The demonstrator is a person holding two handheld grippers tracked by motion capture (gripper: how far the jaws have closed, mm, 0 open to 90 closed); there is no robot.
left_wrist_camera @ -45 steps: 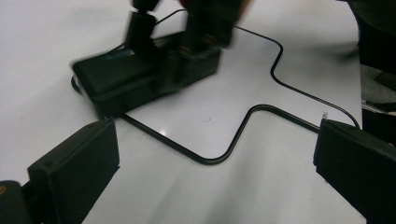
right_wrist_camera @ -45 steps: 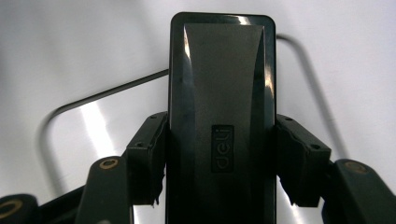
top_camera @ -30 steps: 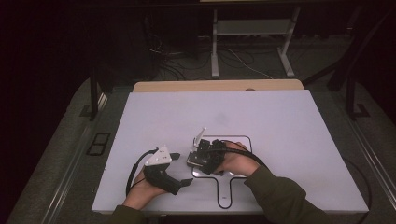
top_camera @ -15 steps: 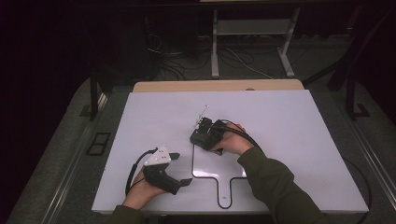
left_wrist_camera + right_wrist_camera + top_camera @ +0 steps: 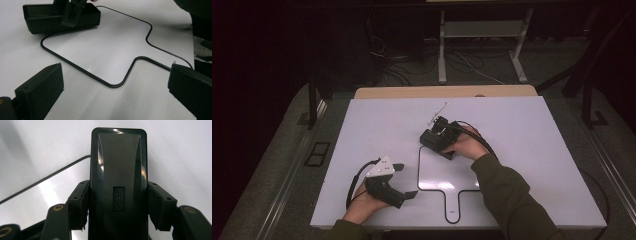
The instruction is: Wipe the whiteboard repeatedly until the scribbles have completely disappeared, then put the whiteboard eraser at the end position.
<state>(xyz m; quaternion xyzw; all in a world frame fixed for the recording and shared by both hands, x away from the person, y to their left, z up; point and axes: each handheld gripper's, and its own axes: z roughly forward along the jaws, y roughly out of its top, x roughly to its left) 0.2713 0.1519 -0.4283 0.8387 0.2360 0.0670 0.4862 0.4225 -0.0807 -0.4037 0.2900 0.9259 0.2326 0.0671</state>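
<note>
I hold the glossy black rectangular plastic block [image 5: 118, 182], an eraser by its look, across its narrow width in my right gripper [image 5: 438, 136]. The jaws press both long sides so it cannot twist as I carry it. It sits at the far left corner of the black paddle-shaped outline [image 5: 432, 170] drawn on the white board [image 5: 532, 150], overlapping the line there. My left gripper [image 5: 404, 181] rests just left of that outline, near its handle end, jaws spread wide with nothing between them, kept clear so the right hand can work freely.
</note>
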